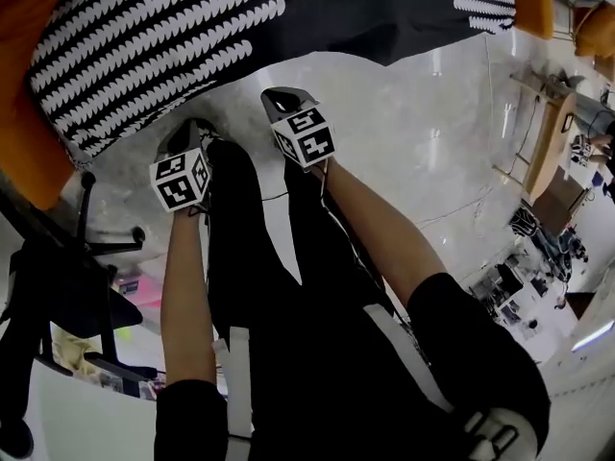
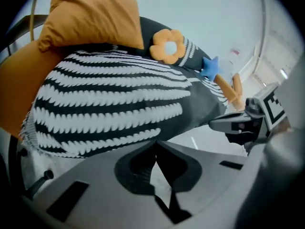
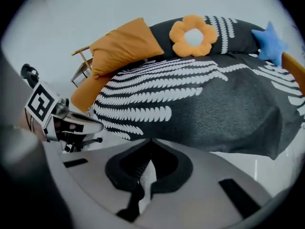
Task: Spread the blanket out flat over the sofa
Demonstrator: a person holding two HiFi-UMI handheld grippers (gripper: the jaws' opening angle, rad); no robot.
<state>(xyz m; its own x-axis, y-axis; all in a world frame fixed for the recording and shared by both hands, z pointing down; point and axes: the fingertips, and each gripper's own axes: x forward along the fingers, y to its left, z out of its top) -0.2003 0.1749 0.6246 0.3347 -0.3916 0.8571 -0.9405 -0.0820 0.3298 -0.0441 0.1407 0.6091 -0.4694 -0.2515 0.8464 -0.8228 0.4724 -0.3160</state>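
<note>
Blanket point(image 3: 200, 99) draped over orange sofa point(image 3: 83, 97), sofa mostly hidden beneath, left tongs point(image 2: 156, 151) and right tongs point(image 3: 149, 149) both closed, empty

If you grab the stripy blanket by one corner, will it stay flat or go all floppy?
Probably floppy: the blanket follows the bumps of the sofa and its edge hangs loose over the front. It looks thin, so likely light for its size. Pushed, it would probably bunch into wrinkles instead of sliding whole.
</note>
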